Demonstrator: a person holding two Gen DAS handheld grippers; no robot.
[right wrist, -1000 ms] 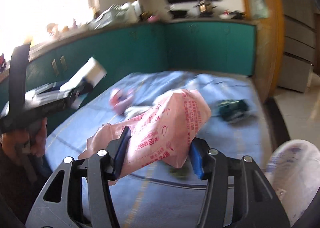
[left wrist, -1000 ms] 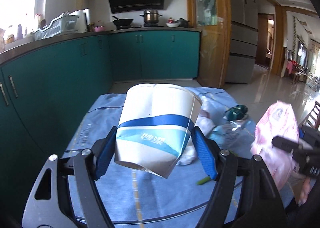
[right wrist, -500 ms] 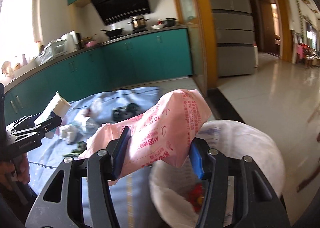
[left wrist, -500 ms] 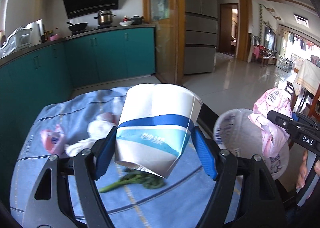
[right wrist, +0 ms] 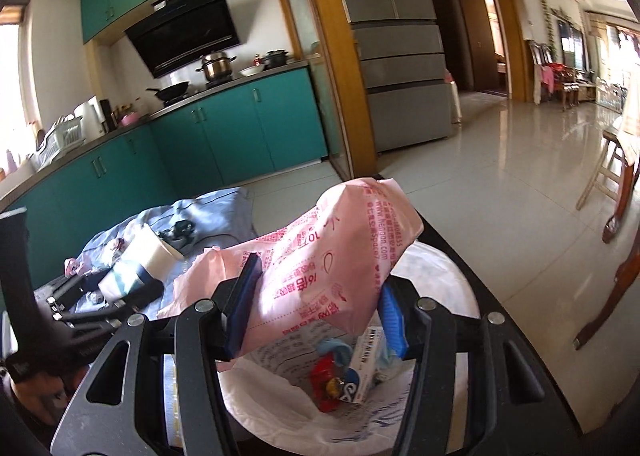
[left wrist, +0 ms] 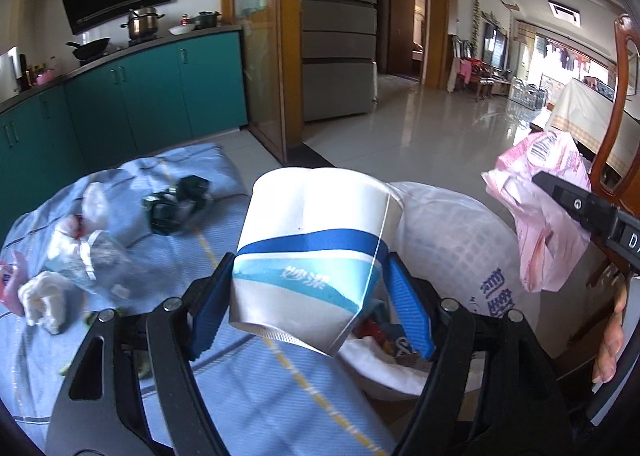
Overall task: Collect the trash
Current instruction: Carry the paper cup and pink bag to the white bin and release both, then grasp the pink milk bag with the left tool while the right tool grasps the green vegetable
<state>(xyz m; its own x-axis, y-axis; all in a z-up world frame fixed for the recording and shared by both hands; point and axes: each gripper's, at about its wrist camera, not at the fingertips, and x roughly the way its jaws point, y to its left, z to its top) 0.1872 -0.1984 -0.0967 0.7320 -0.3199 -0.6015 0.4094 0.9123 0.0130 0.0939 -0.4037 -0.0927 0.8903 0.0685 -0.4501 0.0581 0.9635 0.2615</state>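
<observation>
- The left gripper [left wrist: 310,304] is clamping its blue pads on a white paper cup with a blue band [left wrist: 316,252], jaws spread fairly wide around the cup's body, the cup tilting with its mouth facing away from the camera.
- The right gripper [right wrist: 314,308] is pinching a crumpled pink plastic wrapper with red print [right wrist: 320,256] between narrower jaws; the wrapper is bulging up and out past both pads.
- The wrapper is hanging directly over the open mouth of the white plastic-lined trash bin [right wrist: 432,268], where red and white packets are already lying at the bottom.
- The cup is sitting over the near edge of that bin, partly above the blue striped cloth [left wrist: 280,396], so it is not fully over the opening, as far as I can judge.
- Behind the cup, more litter is waiting on the cloth: a clear crushed plastic bottle [left wrist: 100,264], white crumpled tissue [left wrist: 42,302] and a dark green crumpled wrapper [left wrist: 176,202].
- To drop well, the right hand should be opening first, since it is already centred; the wrapper is light and may cling to a pad, so a wide opening helps.
- The left hand should be carrying the cup further over the liner before releasing, keeping clear of the other gripper so the two do not collide.
</observation>
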